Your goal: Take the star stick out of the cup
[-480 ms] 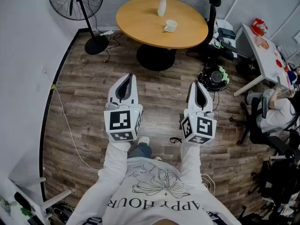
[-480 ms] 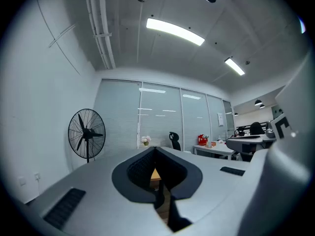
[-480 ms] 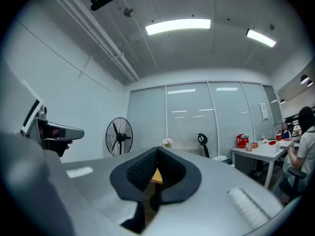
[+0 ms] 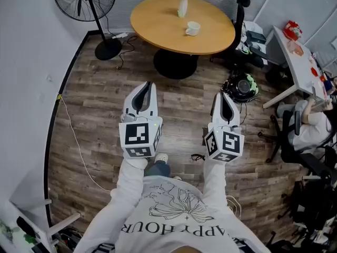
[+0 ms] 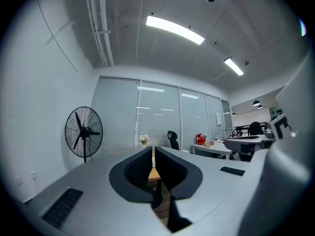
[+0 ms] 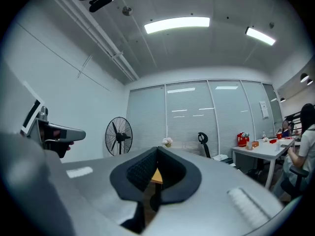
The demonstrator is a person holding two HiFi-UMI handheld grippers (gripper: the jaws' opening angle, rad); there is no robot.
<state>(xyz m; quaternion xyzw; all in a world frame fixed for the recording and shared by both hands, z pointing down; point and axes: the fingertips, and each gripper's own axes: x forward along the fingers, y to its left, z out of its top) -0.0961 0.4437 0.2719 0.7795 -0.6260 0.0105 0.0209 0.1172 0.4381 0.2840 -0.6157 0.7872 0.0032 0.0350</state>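
Since the earlier frame both grippers have drifted a touch to the right in the head view; little else has changed.

The left gripper [image 5: 153, 150] has its jaws closed, the tips meeting with nothing between them. The right gripper [image 6: 157, 149] is likewise closed and empty. In the head view we hold them side by side at mid-frame, apart from each other, tips pointing toward the top of the frame and marker cubes nearest our white sleeves [image 4: 131, 186].

Below them lies the wood floor [image 4: 100, 104], with a thin cable [image 4: 73, 141] running down its left side and our shoe [image 4: 161, 157] showing between the arms.

The cup [image 4: 192, 28] stands at the upper centre of the frame on the round table [image 4: 158, 28], well apart from both grippers. It is too small for us to make out the star stick.

A vase [image 4: 182, 4] of flowers stands at the table's far edge, near the cup. A fan [image 4: 85, 1] stands in the upper left corner, and a dark chair [image 4: 239, 7] just right of the table. At the right edge a person [image 4: 310, 125] sits by a white desk [image 4: 287, 62].
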